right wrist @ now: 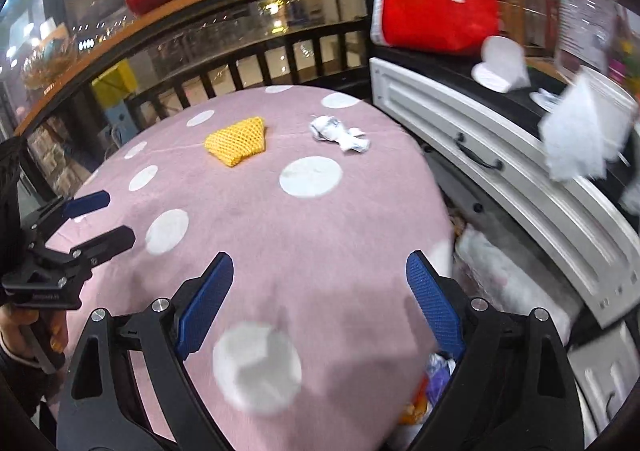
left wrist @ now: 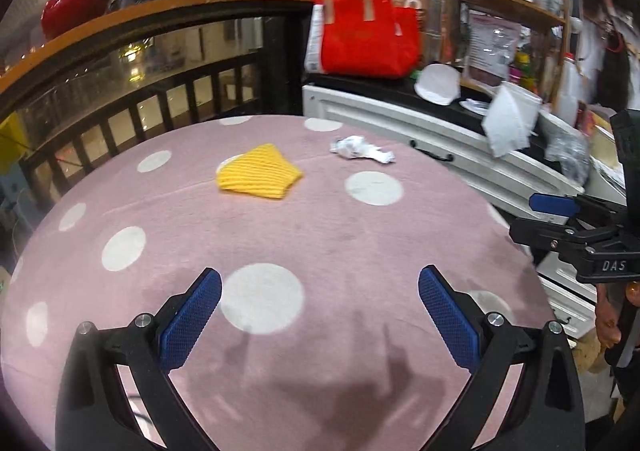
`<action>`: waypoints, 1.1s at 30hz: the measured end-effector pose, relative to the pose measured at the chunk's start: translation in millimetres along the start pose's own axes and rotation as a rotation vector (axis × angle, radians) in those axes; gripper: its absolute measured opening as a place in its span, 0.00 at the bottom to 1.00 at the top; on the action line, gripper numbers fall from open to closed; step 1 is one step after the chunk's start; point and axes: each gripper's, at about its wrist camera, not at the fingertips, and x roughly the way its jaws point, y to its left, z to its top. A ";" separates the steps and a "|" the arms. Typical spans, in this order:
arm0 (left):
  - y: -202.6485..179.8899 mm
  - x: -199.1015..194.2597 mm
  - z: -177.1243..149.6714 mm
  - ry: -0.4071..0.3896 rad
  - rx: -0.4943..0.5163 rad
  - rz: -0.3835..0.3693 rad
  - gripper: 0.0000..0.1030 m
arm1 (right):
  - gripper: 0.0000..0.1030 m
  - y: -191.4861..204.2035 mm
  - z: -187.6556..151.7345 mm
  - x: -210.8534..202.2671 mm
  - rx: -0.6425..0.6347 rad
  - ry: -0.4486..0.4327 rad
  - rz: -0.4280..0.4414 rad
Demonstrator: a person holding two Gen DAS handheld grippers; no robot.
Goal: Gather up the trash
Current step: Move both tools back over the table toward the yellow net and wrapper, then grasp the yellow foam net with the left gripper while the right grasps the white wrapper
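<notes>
A crumpled white paper wad (left wrist: 362, 149) lies at the far side of the round pink polka-dot table (left wrist: 280, 223); it also shows in the right wrist view (right wrist: 338, 133). A yellow foam net sleeve (left wrist: 260, 176) lies to its left, seen too in the right wrist view (right wrist: 237, 141). My left gripper (left wrist: 320, 293) is open and empty above the table's near side. My right gripper (right wrist: 320, 279) is open and empty over the table's near right edge. Each gripper shows in the other's view: the right one (left wrist: 560, 219) and the left one (right wrist: 104, 219).
A white cabinet (right wrist: 500, 175) with black handles stands right of the table, with a red bag (left wrist: 366, 37) and white masks (left wrist: 508, 123) on top. A dark railing (left wrist: 160, 91) runs behind. A bin with wrappers (right wrist: 432, 383) sits below the table's right edge.
</notes>
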 end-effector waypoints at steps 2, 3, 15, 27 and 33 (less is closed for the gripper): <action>15.4 15.5 8.5 0.016 -0.011 0.020 0.94 | 0.85 2.8 14.7 19.7 -0.019 0.017 -0.001; 23.7 25.9 14.4 0.027 -0.019 0.029 0.94 | 0.85 3.8 23.5 32.1 -0.030 0.029 -0.005; 68.8 135.4 66.7 0.132 -0.051 0.036 0.94 | 0.77 1.1 107.0 146.5 -0.099 0.109 -0.016; 74.5 176.5 86.4 0.184 -0.063 0.009 0.80 | 0.36 5.0 129.2 197.0 -0.180 0.151 -0.071; 68.1 173.2 89.7 0.177 -0.060 -0.007 0.42 | 0.34 4.9 123.8 176.2 -0.163 0.113 -0.057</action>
